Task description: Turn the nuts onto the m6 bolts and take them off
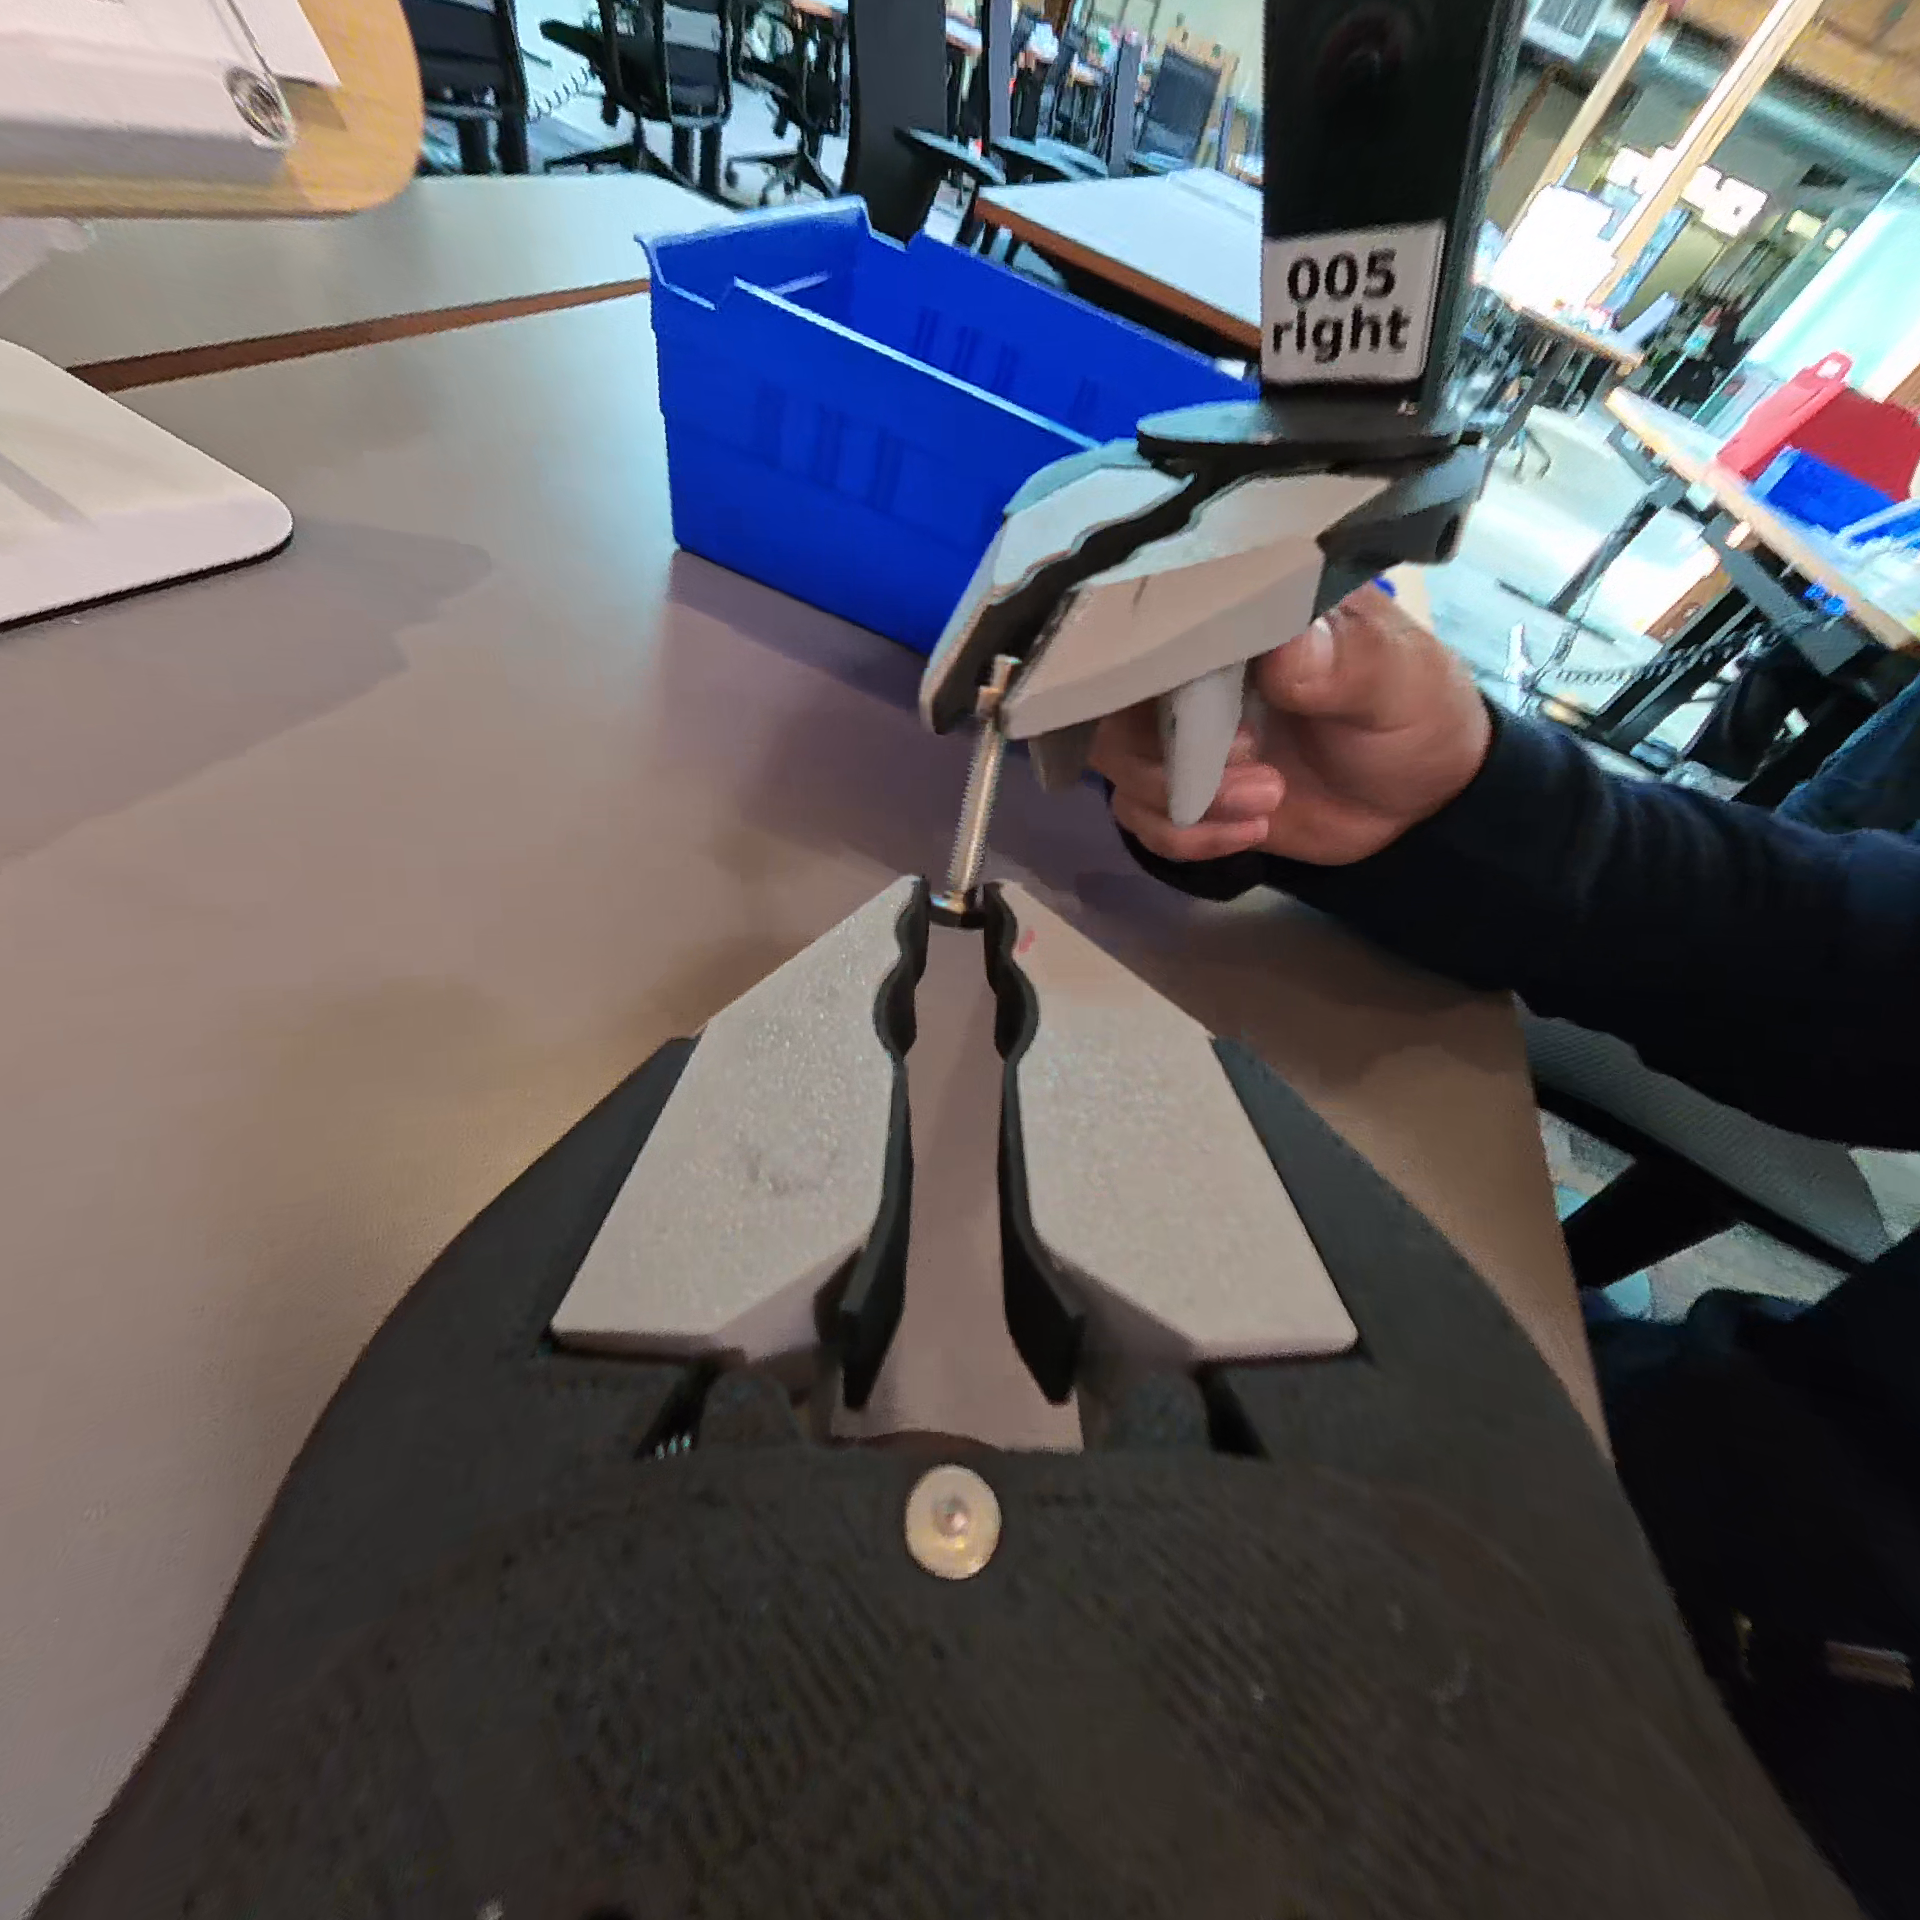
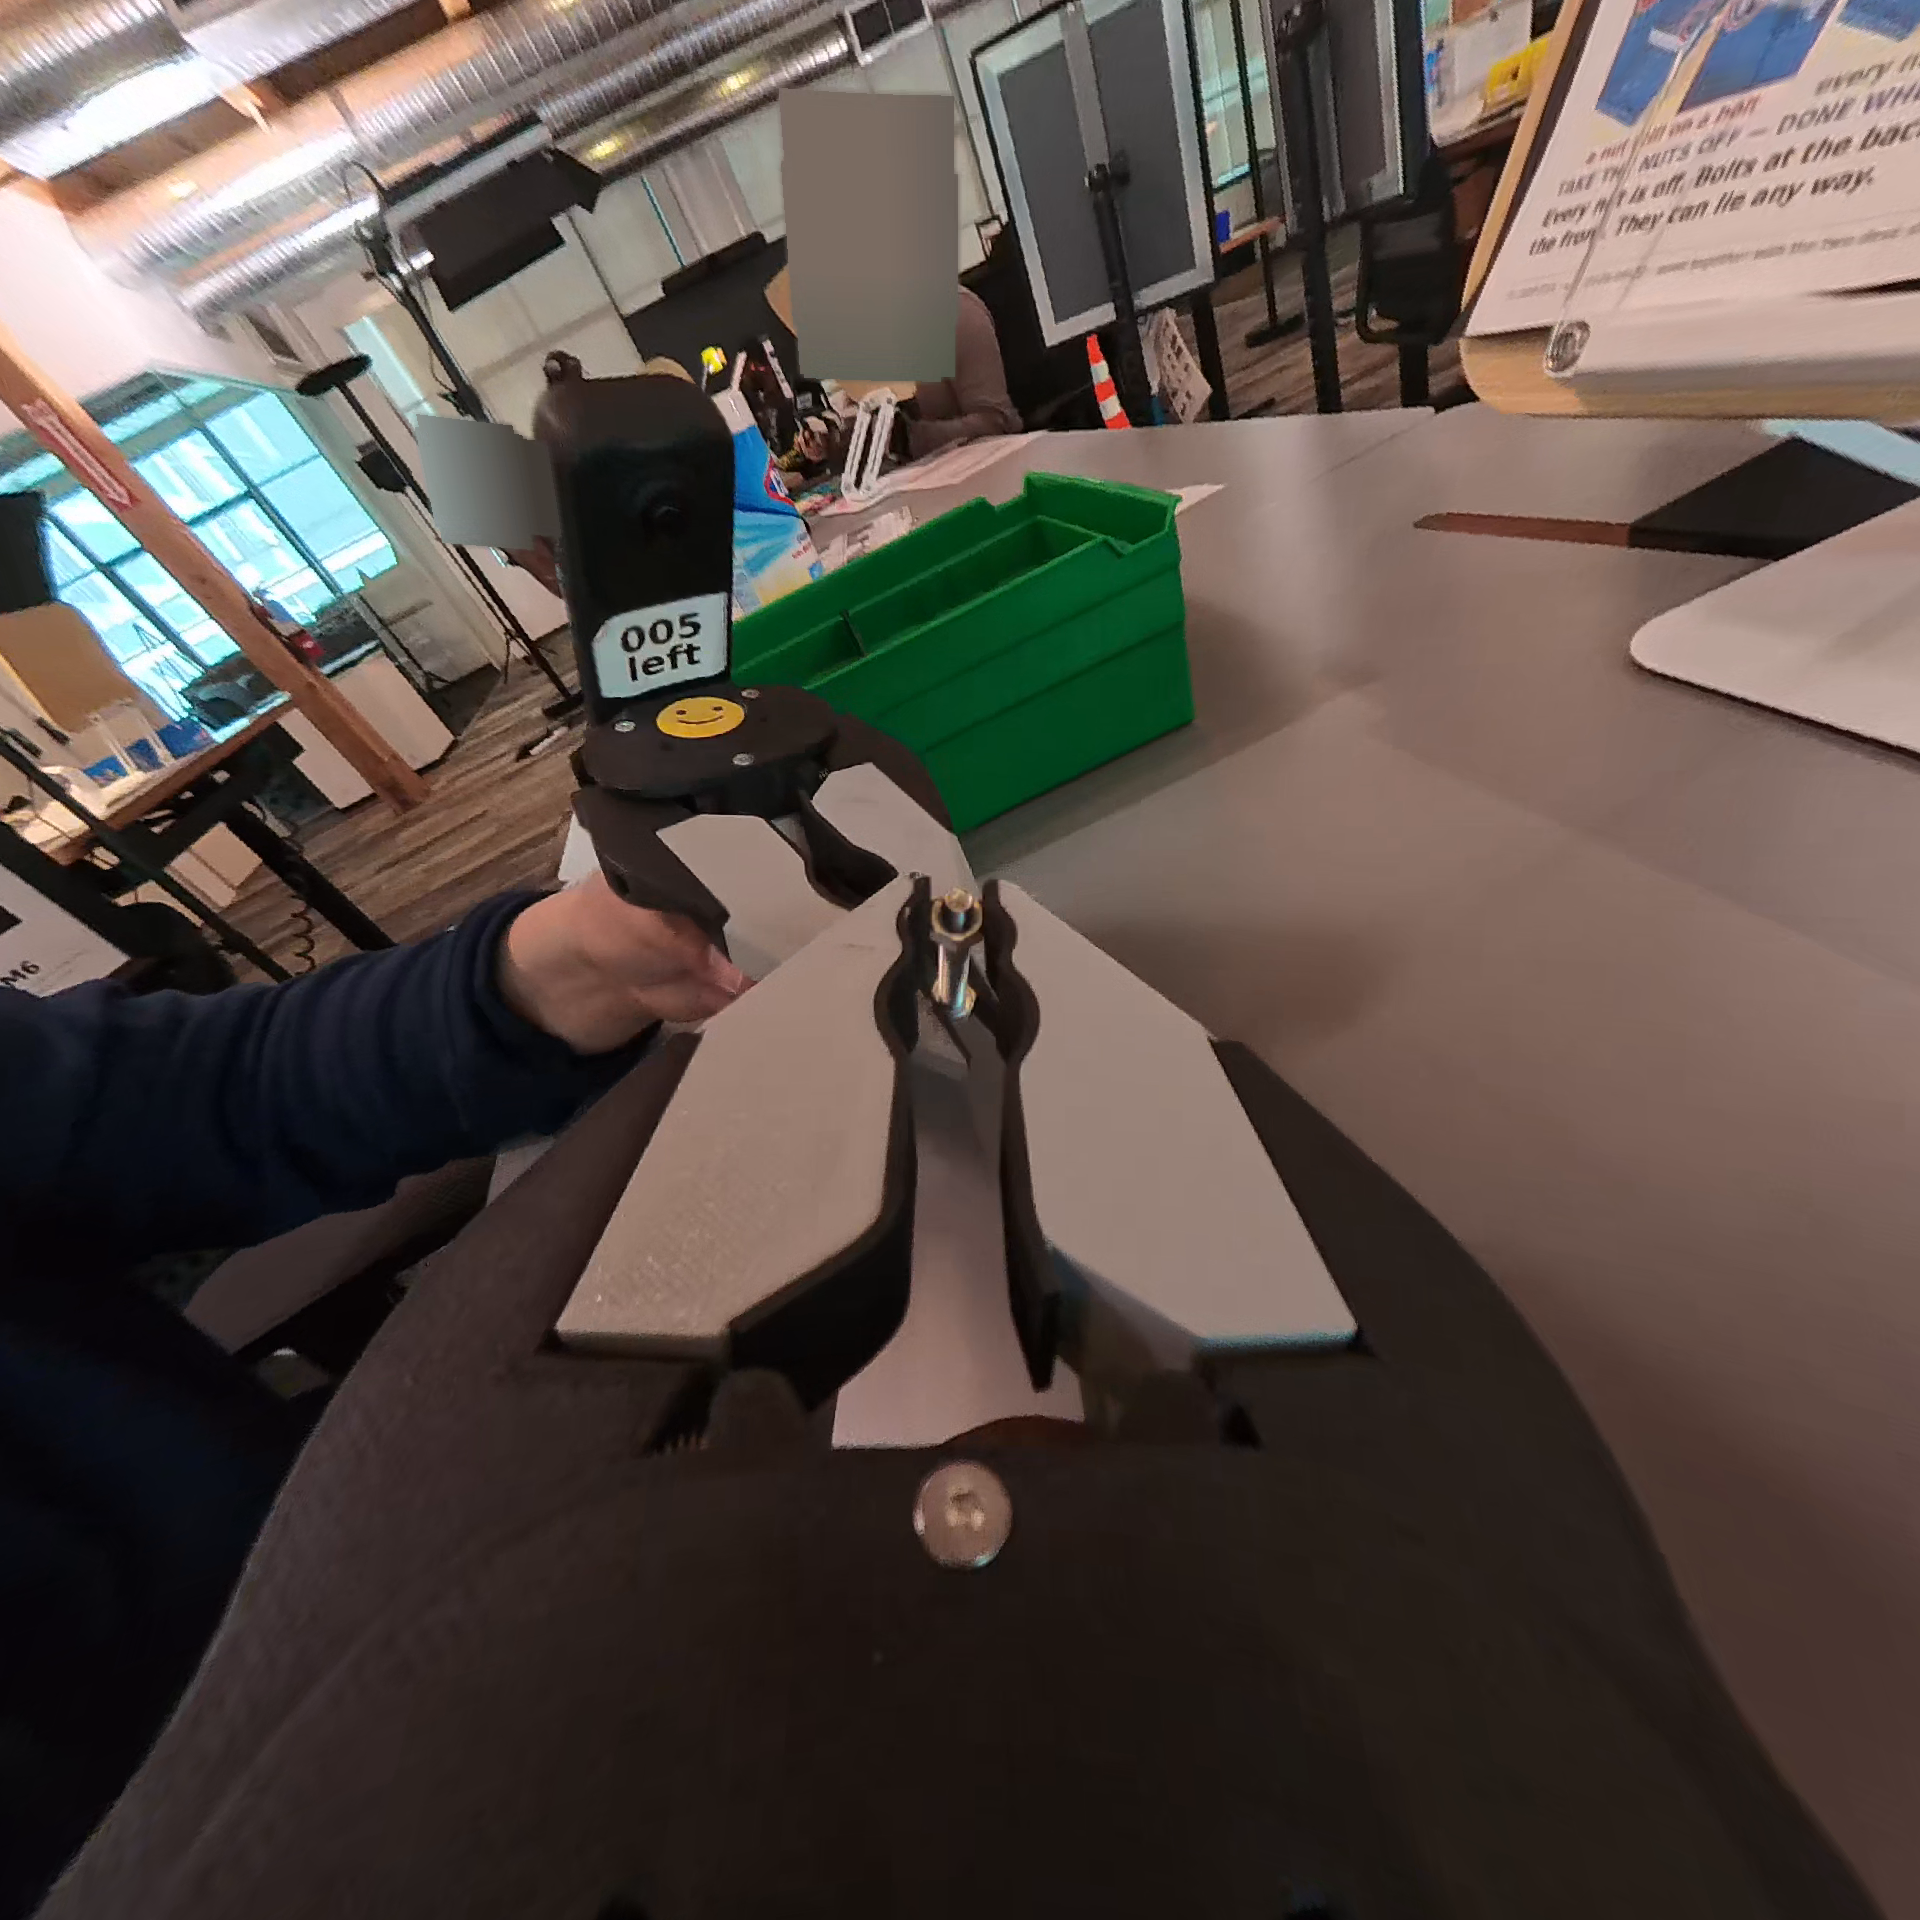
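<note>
Progress check on the nut-and-bolt job, measured off the silver threaded M6 bolt (image 1: pixel 975 798) since everything hangs around it. My right gripper (image 1: pixel 989 698) is clamped narrow on the bolt's head end, holding it above the grey table (image 1: pixel 416 831), nearly upright and tilted a little. My left gripper (image 1: pixel 961 912) is pinched shut right at the bolt's lower tip, on what looks like the small dark hex nut (image 1: pixel 958 914).

From the right wrist view the bolt (image 2: pixel 951 966) runs between my own fingertips, and the nut (image 2: pixel 954 916) seems to sit near the far end of the thread, so I'd guess it's either barely started or nearly off. Can't tell which from here.

Blue plastic bin (image 1: pixel 914 416) sits behind the bolt, and the green divided plastic bin (image 2: pixel 987 634) is further back behind the left gripper (image 2: pixel 940 904). Can't see what's in either one, so no idea how many bolts remain. My call: one nut is mid-thread, with plenty of turning left.
</note>
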Demonstrator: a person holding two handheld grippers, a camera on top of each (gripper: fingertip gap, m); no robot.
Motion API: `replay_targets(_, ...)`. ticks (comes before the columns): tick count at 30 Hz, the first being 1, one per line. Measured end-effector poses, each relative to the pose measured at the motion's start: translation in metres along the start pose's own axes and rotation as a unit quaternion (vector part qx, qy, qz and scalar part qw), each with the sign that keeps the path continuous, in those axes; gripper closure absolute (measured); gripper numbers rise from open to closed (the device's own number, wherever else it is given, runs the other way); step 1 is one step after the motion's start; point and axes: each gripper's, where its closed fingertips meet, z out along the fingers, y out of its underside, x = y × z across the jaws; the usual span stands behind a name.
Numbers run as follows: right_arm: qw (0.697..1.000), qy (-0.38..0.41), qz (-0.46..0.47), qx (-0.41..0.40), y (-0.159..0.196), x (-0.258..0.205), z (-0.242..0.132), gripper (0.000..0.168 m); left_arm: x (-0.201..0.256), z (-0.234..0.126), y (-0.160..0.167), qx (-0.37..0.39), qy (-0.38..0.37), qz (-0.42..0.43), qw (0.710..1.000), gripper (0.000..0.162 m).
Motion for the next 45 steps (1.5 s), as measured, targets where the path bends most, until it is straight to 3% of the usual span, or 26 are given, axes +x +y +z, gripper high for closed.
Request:
replay_targets(7,0.999,-0.03,0.016,-0.01,0.006,-0.005,0.004,0.162,0.007,0.009,0.011,-0.03,0.004,0.037,0.999,0.154)
replay_targets(10,0.998,-0.042,0.038,-0.003,0.004,-0.003,0.002,0.142,0.002,0.007,0.011,-0.028,0.0,0.015,0.999,0.154)
replay_targets(14,0.999,-0.027,0.021,-0.016,0.011,0.003,0.002,0.168,-0.005,0.008,0.014,-0.028,-0.006,-0.01,1.0,0.154)
replay_targets(19,0.999,-0.043,0.01,0.018,-0.004,-0.009,-0.008,0.168,-0.025,0.0,0.017,-0.032,-0.038,-0.03,0.998,0.154)
replay_targets(22,1.0,0.002,0.011,0.015,-0.003,0.007,-0.004,0.134,-0.017,0.003,0.016,-0.031,-0.02,-0.025,0.999,0.154)
replay_targets(25,0.999,-0.015,0.024,-0.015,0.012,0.005,0.007,0.126,-0.001,0.01,0.018,-0.04,0.003,-0.007,0.999,0.154)
replay_targets(29,0.999,-0.025,0.005,-0.029,0.016,-0.004,0.007,0.137,-0.014,0.008,0.02,-0.045,-0.027,-0.015,0.999,0.154)
replay_targets(31,0.999,-0.038,-0.007,-0.015,0.01,-0.01,0.002,0.158,-0.029,0.001,0.021,-0.042,-0.051,-0.033,0.997,0.154)
replay_targets(35,1.0,-0.014,0.017,-0.005,0.007,0.002,0.003,0.131,-0.024,0.002,0.018,-0.037,-0.038,-0.029,0.998,0.154)
replay_targets(37,0.999,-0.015,0.023,-0.019,0.014,0.003,0.009,0.127,-0.01,0.008,0.019,-0.042,-0.014,-0.016,0.999,0.154)
replay_targets(42,0.998,0.03,-0.048,-0.039,0.02,0.008,0.011,0.168,-0.019,0.004,0.014,-0.028,-0.039,-0.026,0.999,0.154)
replay_targets(44,0.999,0.022,-0.043,-0.014,0.011,0.004,0.008,0.168,-0.025,-0.002,0.009,-0.015,-0.042,-0.033,0.998,0.154)
replay_targets(45,0.999,0.031,-0.03,-0.008,0.01,0.008,0.008,0.156,-0.022,-0.003,0.007,-0.009,-0.034,-0.029,0.999,0.154)
